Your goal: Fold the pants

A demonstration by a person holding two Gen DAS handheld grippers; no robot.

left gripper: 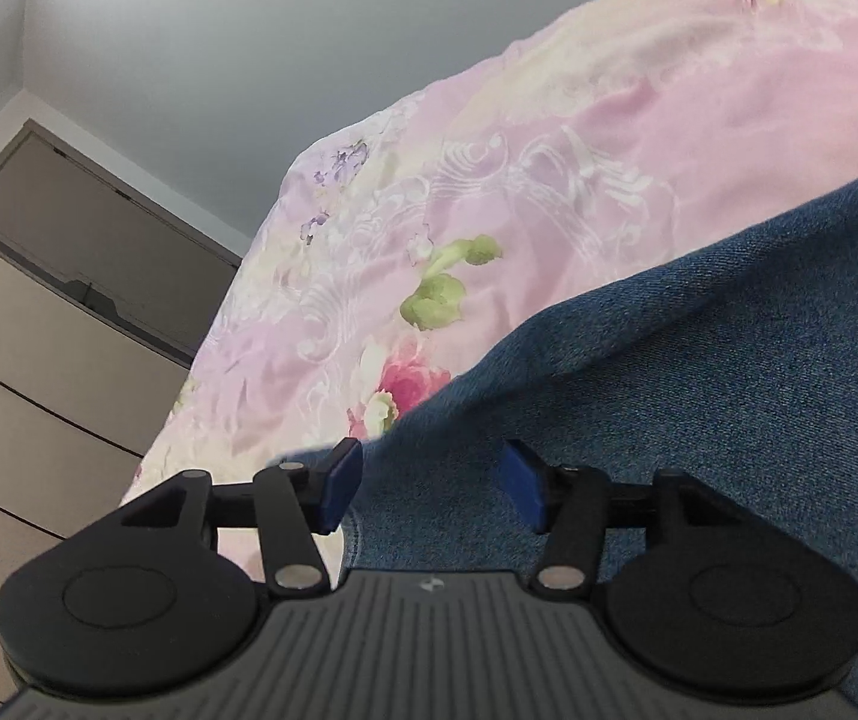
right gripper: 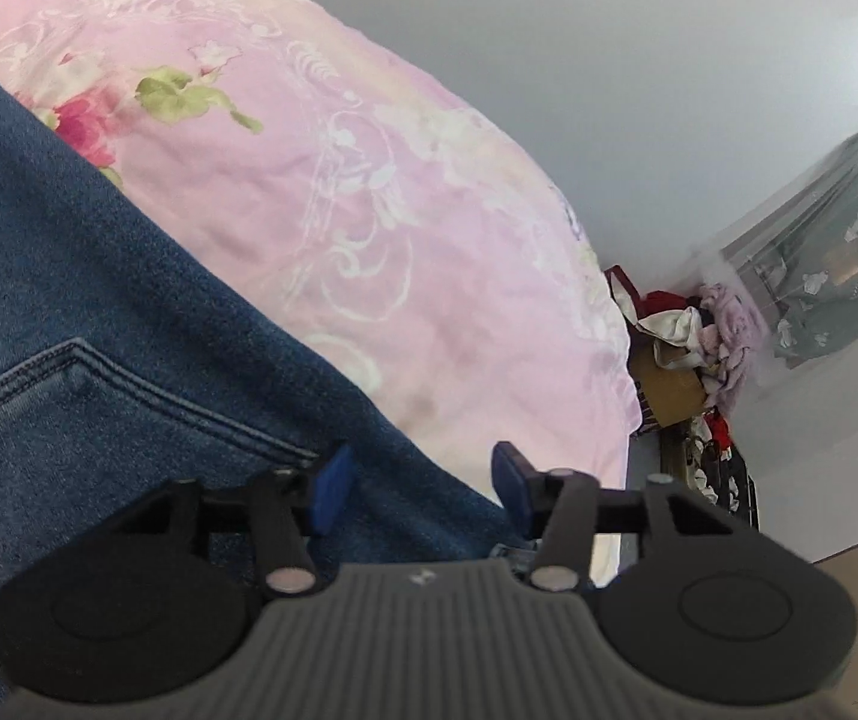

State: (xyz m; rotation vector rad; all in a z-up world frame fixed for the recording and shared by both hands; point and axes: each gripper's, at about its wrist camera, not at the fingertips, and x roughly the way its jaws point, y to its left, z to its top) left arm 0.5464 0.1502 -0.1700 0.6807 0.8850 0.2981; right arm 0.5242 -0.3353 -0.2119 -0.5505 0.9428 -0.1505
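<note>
Blue denim pants (left gripper: pixel 699 372) lie flat on a pink floral bedspread (left gripper: pixel 549 180). My left gripper (left gripper: pixel 432 489) is open, its blue pads (left gripper: pixel 342 486) low over the pants' left edge, with nothing between them. In the right wrist view the pants (right gripper: pixel 99 312) show a back pocket with double stitching (right gripper: pixel 87 378). My right gripper (right gripper: pixel 420 489) is open over the pants' right edge, where denim meets the bedspread (right gripper: pixel 339 210), and holds nothing.
A beige cabinet with drawers (left gripper: pixel 39 396) stands left of the bed. Right of the bed are a cardboard box heaped with clothes (right gripper: pixel 687 348), a dark crate (right gripper: pixel 723 480) and a grey patterned curtain (right gripper: pixel 837 258). Plain grey walls rise behind.
</note>
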